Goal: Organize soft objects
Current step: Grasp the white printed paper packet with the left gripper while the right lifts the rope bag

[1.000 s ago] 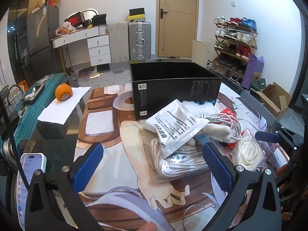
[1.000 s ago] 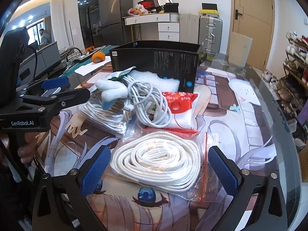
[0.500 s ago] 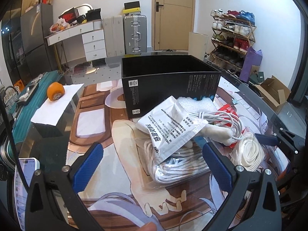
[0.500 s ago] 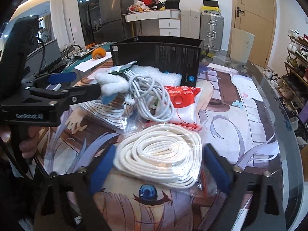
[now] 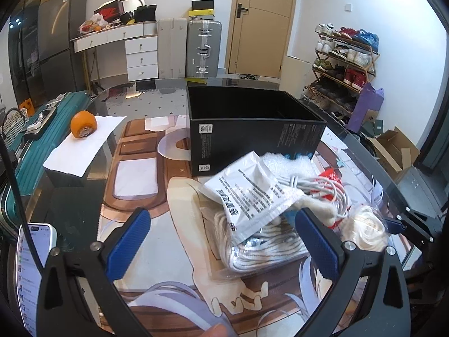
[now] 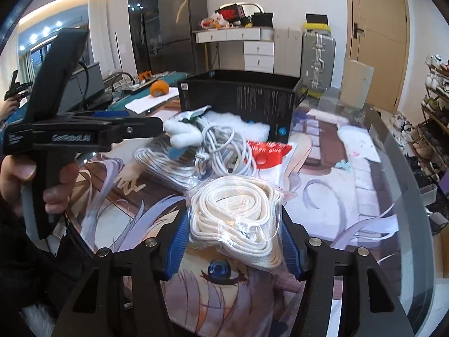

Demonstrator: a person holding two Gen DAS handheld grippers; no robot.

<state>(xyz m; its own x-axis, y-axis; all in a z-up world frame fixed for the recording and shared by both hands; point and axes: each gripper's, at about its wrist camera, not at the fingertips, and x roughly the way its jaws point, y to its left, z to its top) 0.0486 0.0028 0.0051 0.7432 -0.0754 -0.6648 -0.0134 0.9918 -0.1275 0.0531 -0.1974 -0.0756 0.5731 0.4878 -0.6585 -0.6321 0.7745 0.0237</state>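
Note:
My right gripper (image 6: 233, 241) has its blue pads on both sides of a clear bag of coiled white rope (image 6: 233, 205). Its jaws are closing and the bag is bunched up between them. Behind it lie a tangled white cable (image 6: 221, 151), a red and white glue pouch (image 6: 266, 151) and a black open box (image 6: 238, 98). My left gripper (image 5: 223, 241) stands open over a white printed packet (image 5: 252, 196), which lies on a second bag of white cord (image 5: 258, 250). Its pads touch neither. The black box (image 5: 252, 129) stands just beyond.
An orange (image 5: 83, 125) rests on a white paper sheet at the left. A phone (image 5: 31, 266) lies at the near left by a teal suitcase (image 5: 31, 151). The glass table's curved edge (image 6: 398, 168) runs along the right, with a shoe rack beyond.
The right jaws have come in from wide open onto the rope bag, squeezing it into a taller bundle. The left gripper has stayed open and barely shifted.

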